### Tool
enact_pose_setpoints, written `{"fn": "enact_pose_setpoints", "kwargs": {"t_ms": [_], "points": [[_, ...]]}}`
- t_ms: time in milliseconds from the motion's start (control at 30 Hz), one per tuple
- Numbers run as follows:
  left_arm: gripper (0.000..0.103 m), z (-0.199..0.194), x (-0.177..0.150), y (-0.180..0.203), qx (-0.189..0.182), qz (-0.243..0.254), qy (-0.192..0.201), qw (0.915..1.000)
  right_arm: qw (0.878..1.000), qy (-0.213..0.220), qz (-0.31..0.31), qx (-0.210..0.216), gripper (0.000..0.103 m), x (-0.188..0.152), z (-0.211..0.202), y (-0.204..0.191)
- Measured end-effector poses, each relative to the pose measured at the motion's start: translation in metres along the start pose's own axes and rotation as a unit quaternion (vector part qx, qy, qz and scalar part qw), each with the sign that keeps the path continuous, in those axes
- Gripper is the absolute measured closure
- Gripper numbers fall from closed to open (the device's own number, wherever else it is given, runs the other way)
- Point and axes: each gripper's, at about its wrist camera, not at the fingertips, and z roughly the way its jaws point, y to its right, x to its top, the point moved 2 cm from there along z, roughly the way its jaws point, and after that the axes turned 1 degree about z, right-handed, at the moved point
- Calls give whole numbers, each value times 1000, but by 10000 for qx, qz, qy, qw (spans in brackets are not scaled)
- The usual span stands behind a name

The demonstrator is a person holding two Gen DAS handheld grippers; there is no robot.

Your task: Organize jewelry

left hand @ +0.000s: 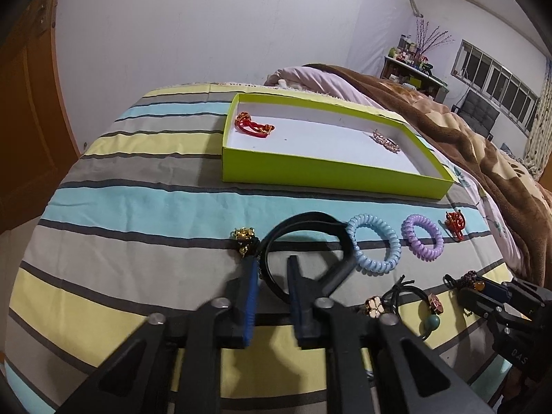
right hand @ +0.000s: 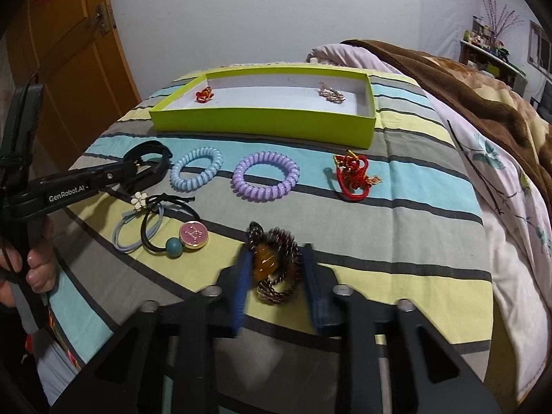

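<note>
The right gripper stands spread, its blue fingers flanking a dark beaded bracelet with an amber stone, not visibly pressing it. The left gripper is likewise parted, straddling the near side of a black strap band. Both pieces lie on the striped bedspread, nearer than the green tray, which holds a red knotted bracelet.
</note>
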Motion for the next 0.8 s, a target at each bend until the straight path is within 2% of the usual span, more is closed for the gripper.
{"fn": "enact_pose_setpoints", "kwargs": {"t_ms": [67,433,800], "points": [[99,-1,-1,-1,-5,16,0,10000,10000,28,-14,-23,79,-1,-2,-1],[99,-20,-11,-2,-31,56,105,9999,9997,190,184,-14,80,-5,-17,3],[99,-41,7,4,-72,215,325,9992,9989,439,175,-16,80,13,-32,1]]}}
